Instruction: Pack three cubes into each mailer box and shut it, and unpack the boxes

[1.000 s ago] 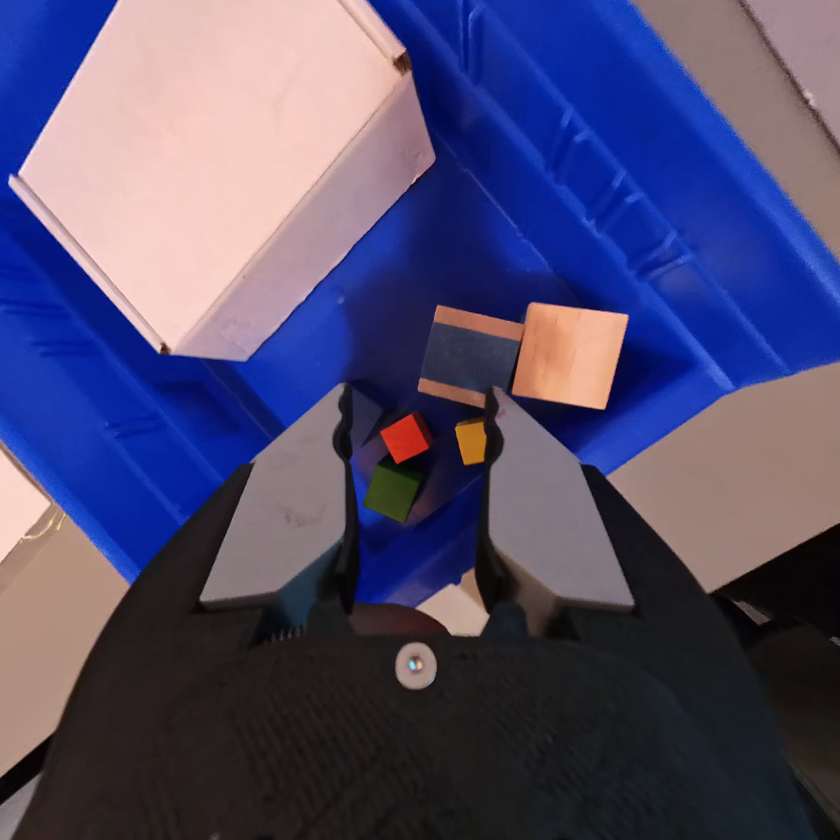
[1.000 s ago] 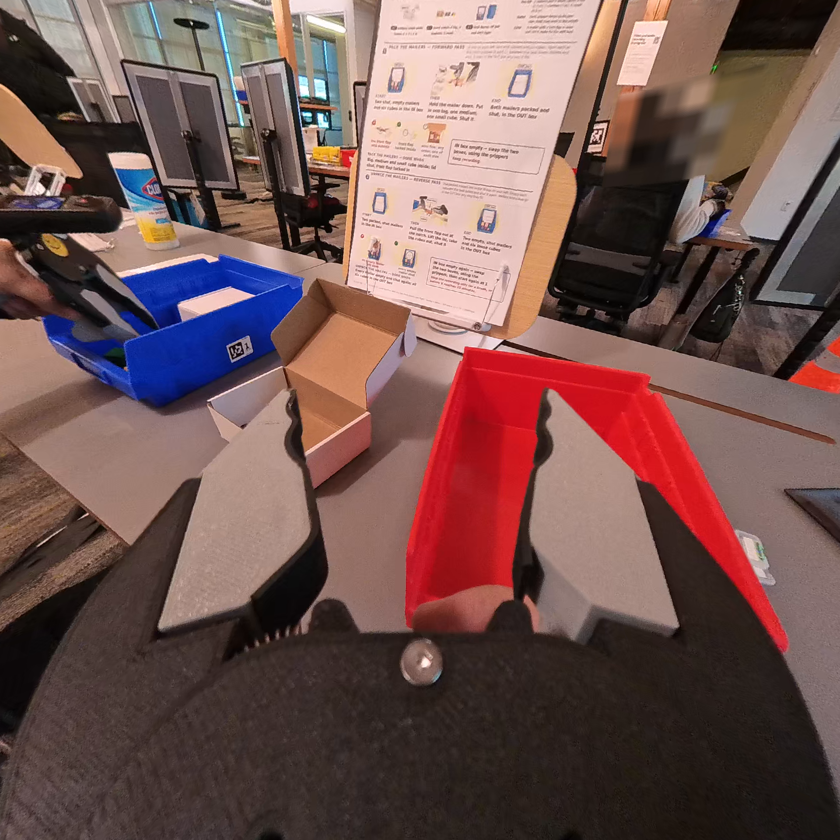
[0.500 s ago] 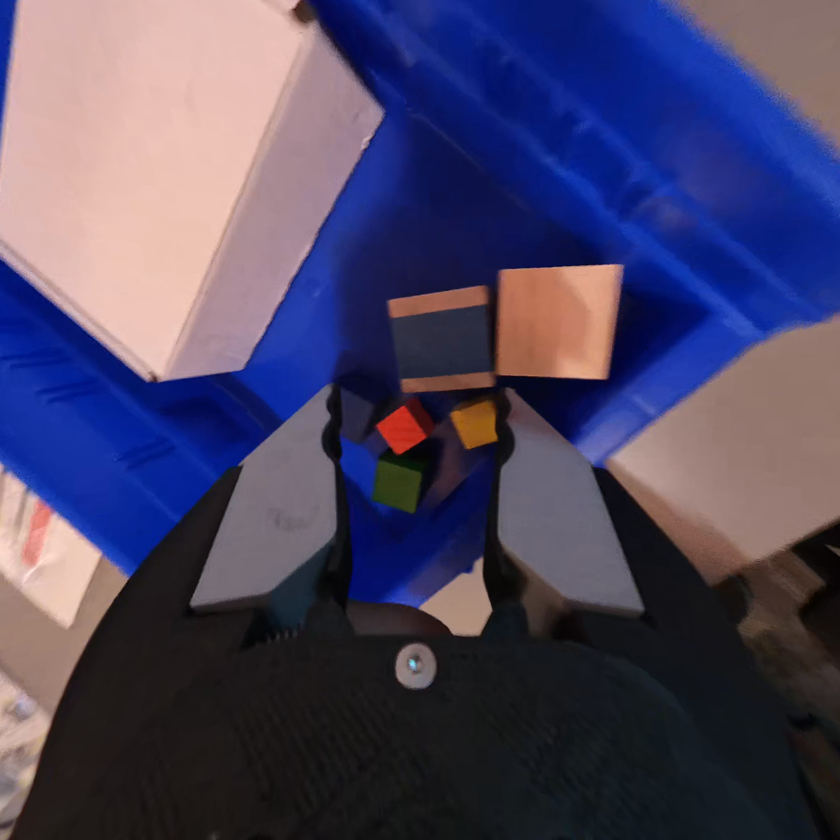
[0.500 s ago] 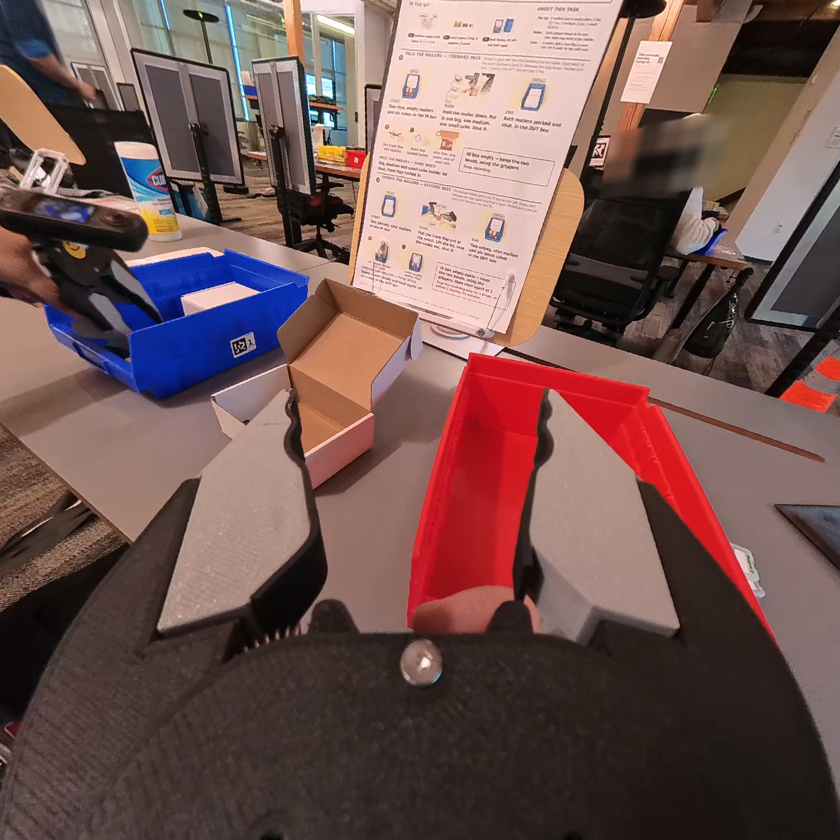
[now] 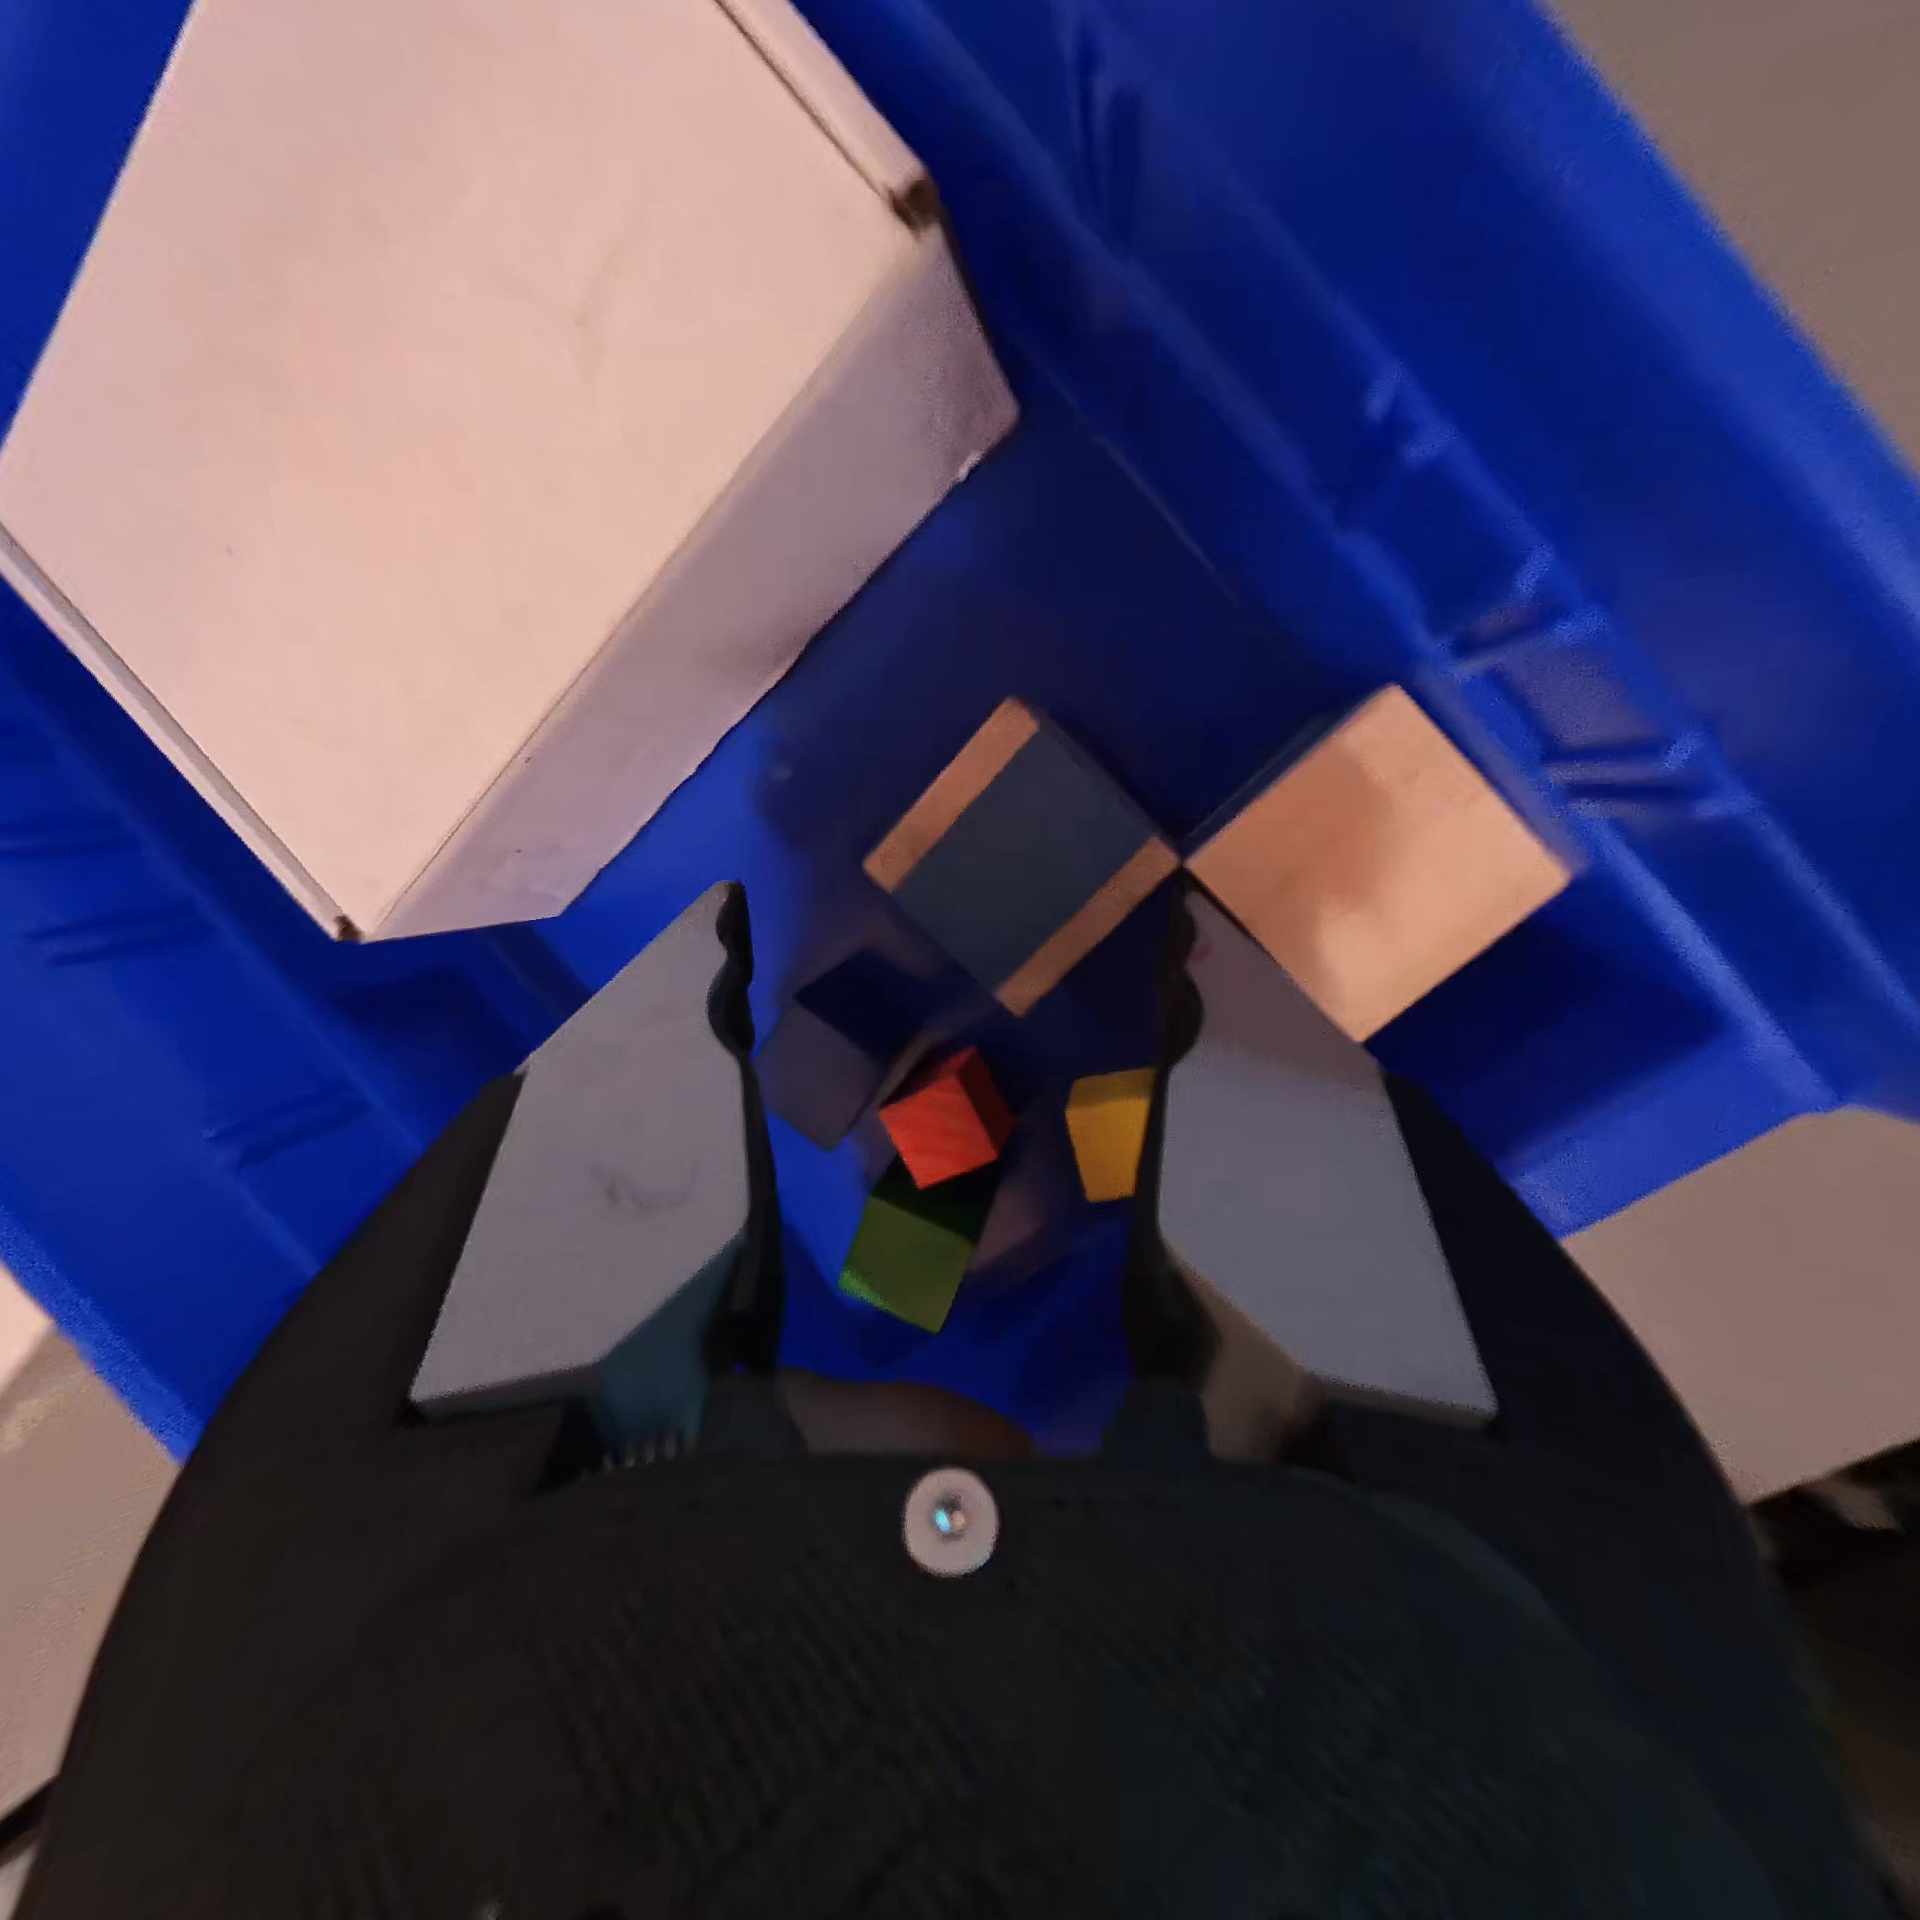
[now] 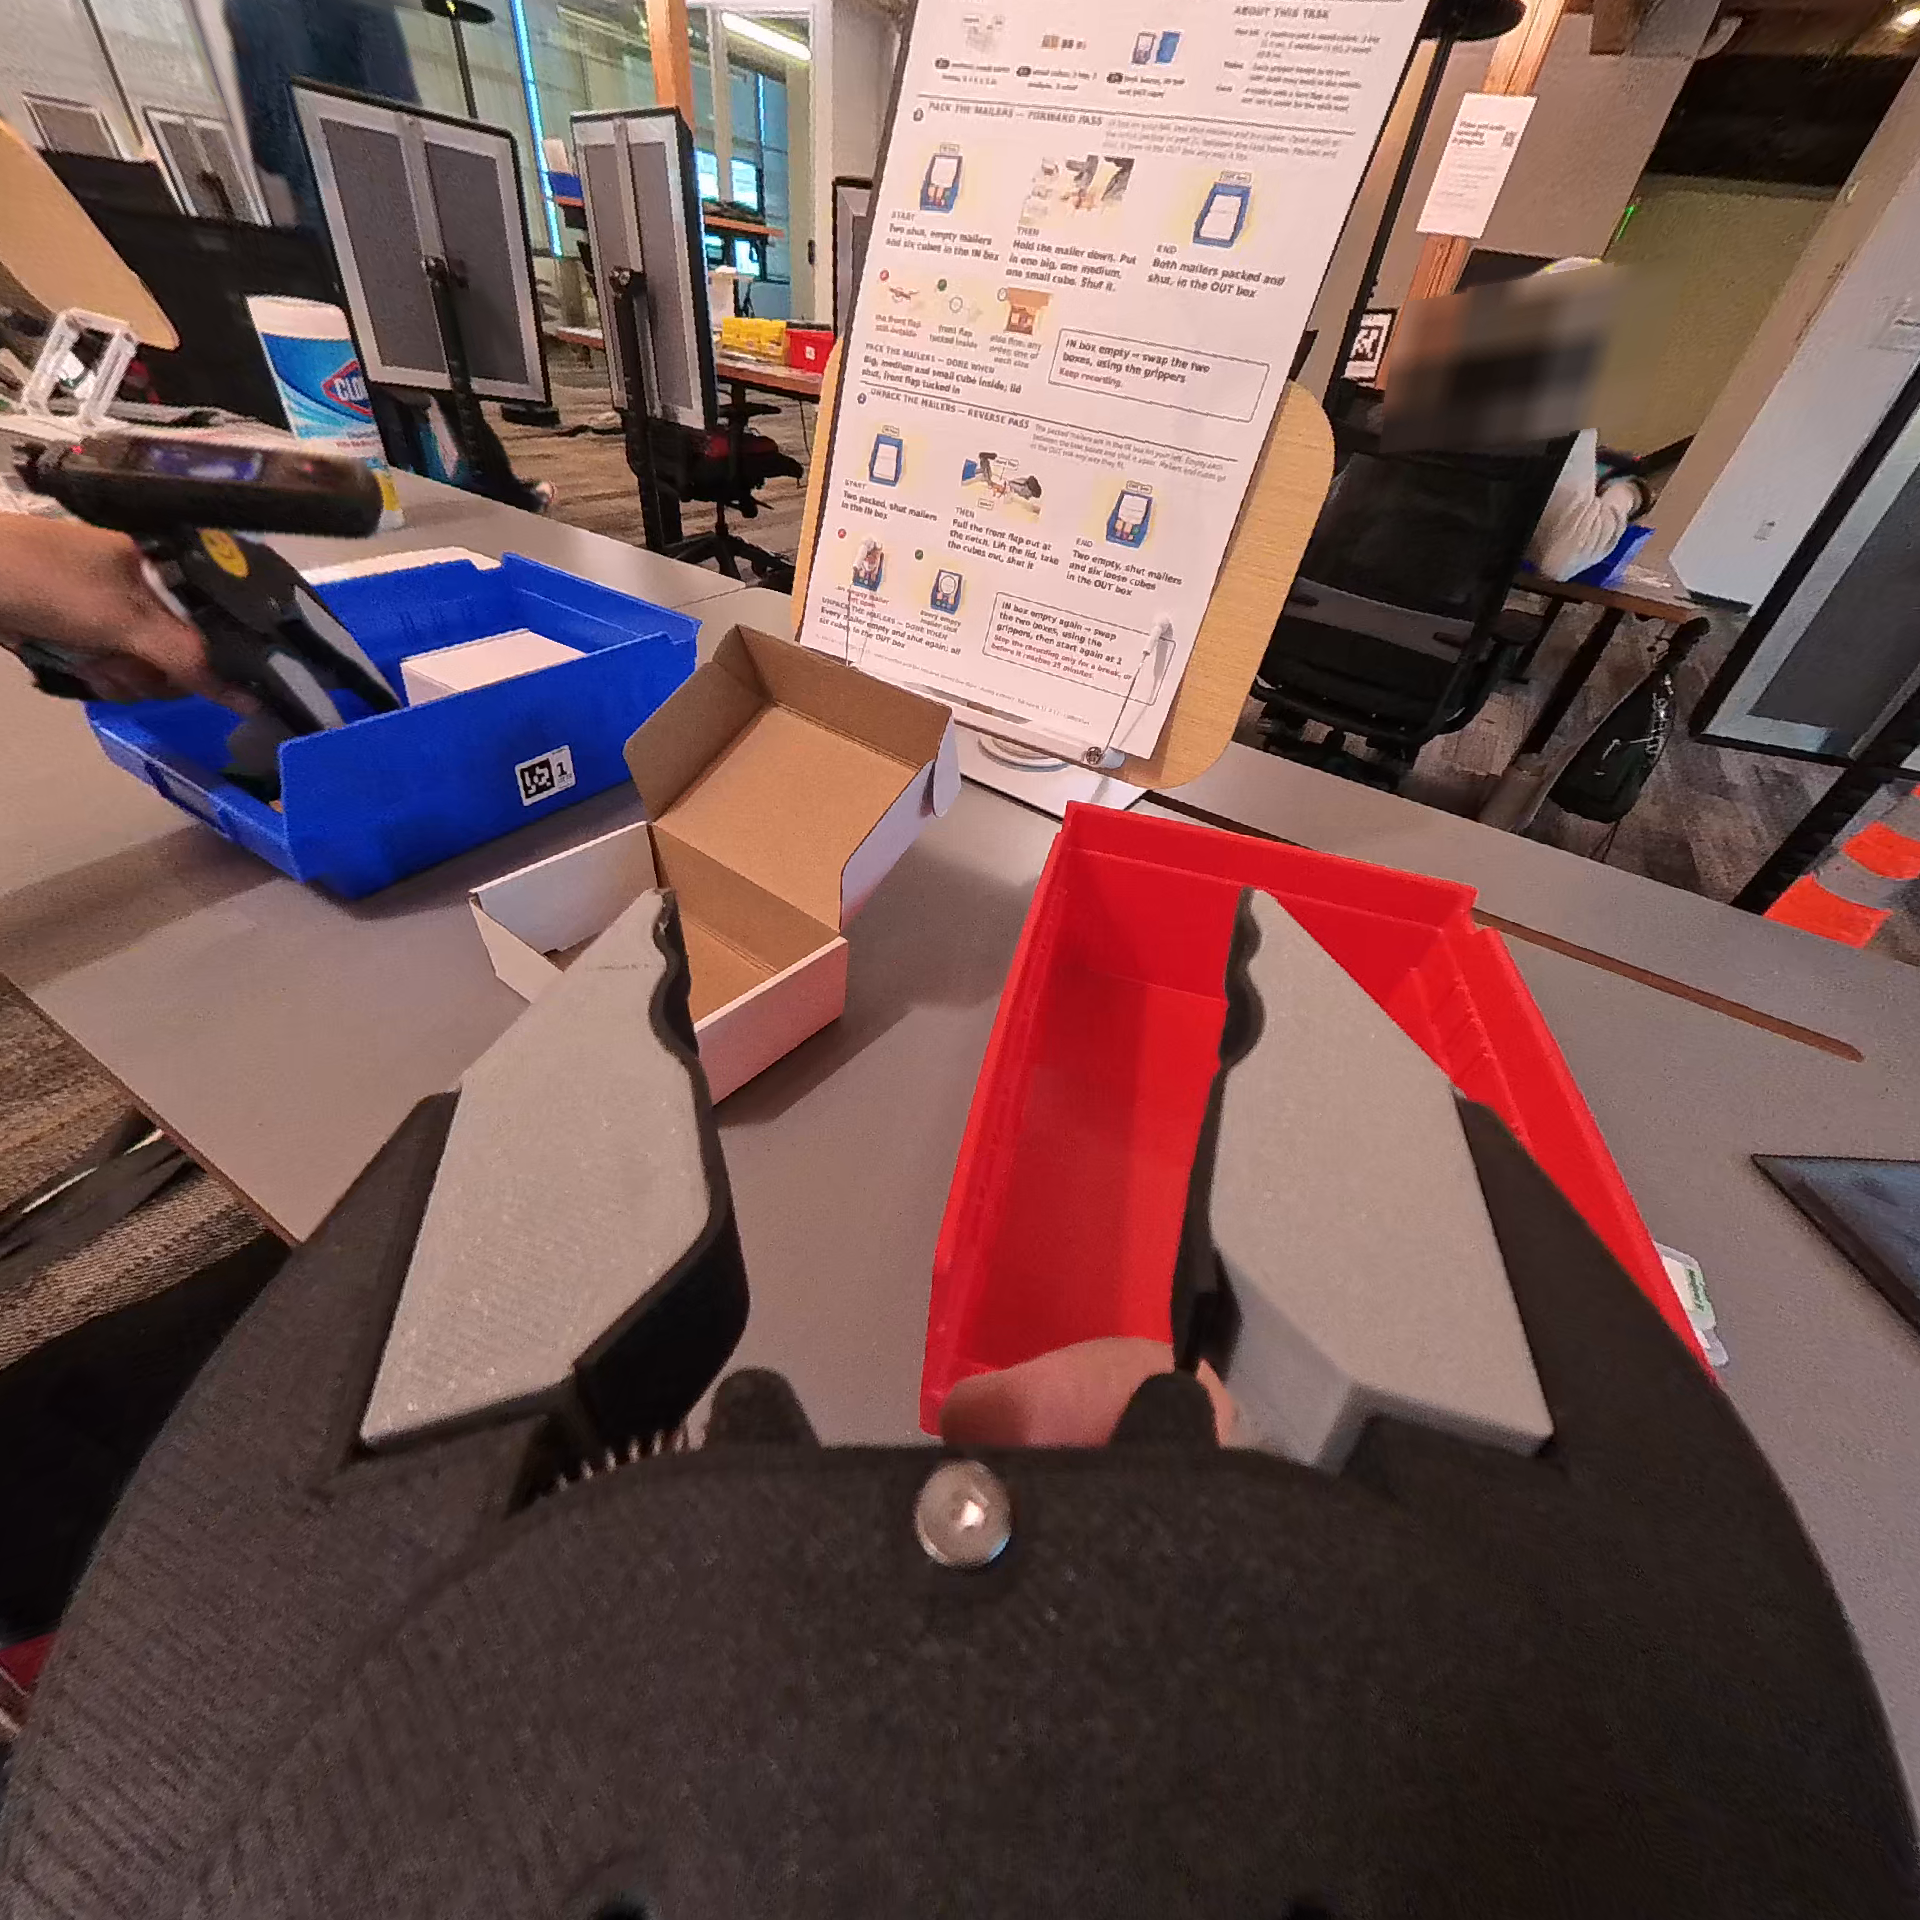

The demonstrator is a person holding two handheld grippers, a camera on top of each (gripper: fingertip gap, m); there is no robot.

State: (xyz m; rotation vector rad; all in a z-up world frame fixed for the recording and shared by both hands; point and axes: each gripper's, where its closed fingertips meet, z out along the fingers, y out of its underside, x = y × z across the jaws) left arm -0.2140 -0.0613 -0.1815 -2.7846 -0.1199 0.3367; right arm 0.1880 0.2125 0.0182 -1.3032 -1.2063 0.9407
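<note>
In the left wrist view my left gripper (image 5: pixel 951 925) is open and empty, low inside the blue bin (image 5: pixel 1351 436). Between its fingers lie a small red cube (image 5: pixel 945 1130), a green cube (image 5: pixel 906 1259) and a yellow cube (image 5: pixel 1110 1130). Just beyond are a blue-faced wooden cube (image 5: pixel 1023 857), a dark blue cube (image 5: pixel 852 1044) and a large plain wooden cube (image 5: pixel 1371 862). A shut white mailer box (image 5: pixel 457 416) fills the bin's left. In the right wrist view my right gripper (image 6: pixel 956 909) is open and empty over the table, between an open mailer box (image 6: pixel 769 831) and the red bin (image 6: pixel 1101 1091).
The blue bin (image 6: pixel 416 769) sits at the table's left with the left gripper (image 6: pixel 281 655) and a hand in it. An instruction board (image 6: pixel 1081 395) stands behind the boxes. A wipes tub (image 6: pixel 322 384) is far left. A dark tablet corner (image 6: pixel 1860 1216) lies right. Left tips to right tips: about 55 centimetres.
My left gripper has dropped closer to the cubes and turned; the cubes look bigger and rotated in view. My right gripper has barely moved and stays open.
</note>
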